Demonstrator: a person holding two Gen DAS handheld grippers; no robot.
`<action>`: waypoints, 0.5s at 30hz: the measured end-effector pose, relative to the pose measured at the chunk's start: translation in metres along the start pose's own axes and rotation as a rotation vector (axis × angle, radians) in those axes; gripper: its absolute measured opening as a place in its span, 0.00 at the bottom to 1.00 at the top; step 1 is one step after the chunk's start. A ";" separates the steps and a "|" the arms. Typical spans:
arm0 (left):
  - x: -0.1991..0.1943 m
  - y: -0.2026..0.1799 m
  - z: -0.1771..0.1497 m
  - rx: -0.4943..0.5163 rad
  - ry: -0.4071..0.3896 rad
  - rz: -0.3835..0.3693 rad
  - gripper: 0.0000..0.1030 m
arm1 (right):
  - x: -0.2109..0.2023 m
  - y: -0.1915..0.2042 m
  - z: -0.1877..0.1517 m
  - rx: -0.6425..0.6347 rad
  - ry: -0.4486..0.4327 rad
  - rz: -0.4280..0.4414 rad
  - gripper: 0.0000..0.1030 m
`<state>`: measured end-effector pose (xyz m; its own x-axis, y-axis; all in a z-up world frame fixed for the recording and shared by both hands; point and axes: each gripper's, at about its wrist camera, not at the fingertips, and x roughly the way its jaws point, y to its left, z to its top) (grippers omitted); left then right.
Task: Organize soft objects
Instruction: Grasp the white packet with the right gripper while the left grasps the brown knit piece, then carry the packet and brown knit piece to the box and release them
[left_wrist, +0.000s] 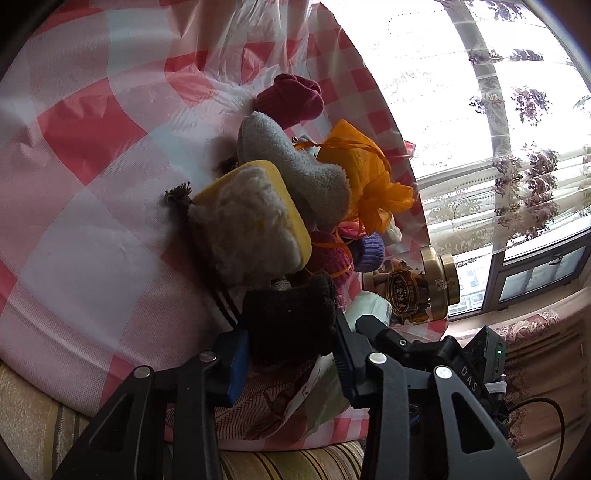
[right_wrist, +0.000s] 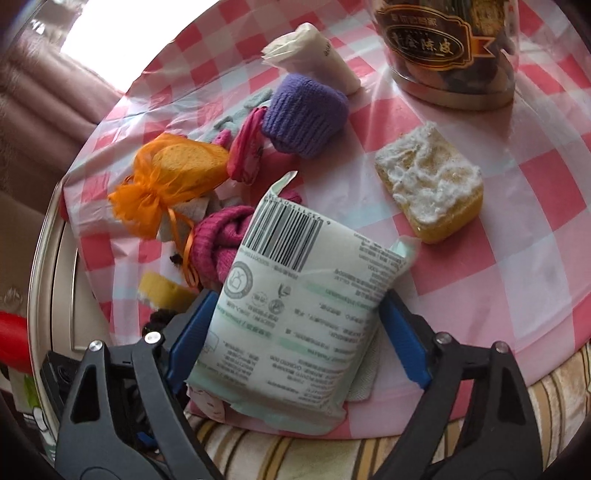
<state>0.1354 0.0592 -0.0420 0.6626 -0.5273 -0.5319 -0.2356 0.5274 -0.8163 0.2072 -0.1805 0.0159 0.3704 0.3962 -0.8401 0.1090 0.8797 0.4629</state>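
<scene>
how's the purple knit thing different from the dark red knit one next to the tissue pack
The purple knit piece lies in the open on the checked cloth, seen whole; the dark red knit piece is partly hidden behind the tissue pack. The purple one sits farther from the camera, near the white roll; the dark red one lies beside the orange mesh pouch, an orange ribbon across it. Both are ribbed, bunched knitwear.

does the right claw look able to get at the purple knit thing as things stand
Probably not directly. The right claw has a white tissue pack between its pads, and the purple knit piece lies beyond that pack on the checked cloth. It would likely need to set the pack aside first.
</scene>
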 end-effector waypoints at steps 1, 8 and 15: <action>-0.002 -0.001 -0.001 0.008 -0.006 0.001 0.38 | -0.001 0.000 -0.001 -0.012 -0.003 0.002 0.85; -0.013 -0.010 -0.006 0.058 -0.064 0.020 0.36 | -0.018 -0.007 -0.012 -0.059 -0.033 0.017 0.84; -0.029 -0.030 -0.014 0.149 -0.145 0.072 0.36 | -0.055 -0.018 -0.017 -0.129 -0.104 0.003 0.84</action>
<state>0.1134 0.0495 -0.0058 0.7459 -0.3889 -0.5407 -0.1852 0.6588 -0.7292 0.1693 -0.2141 0.0488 0.4644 0.3751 -0.8023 -0.0087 0.9078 0.4194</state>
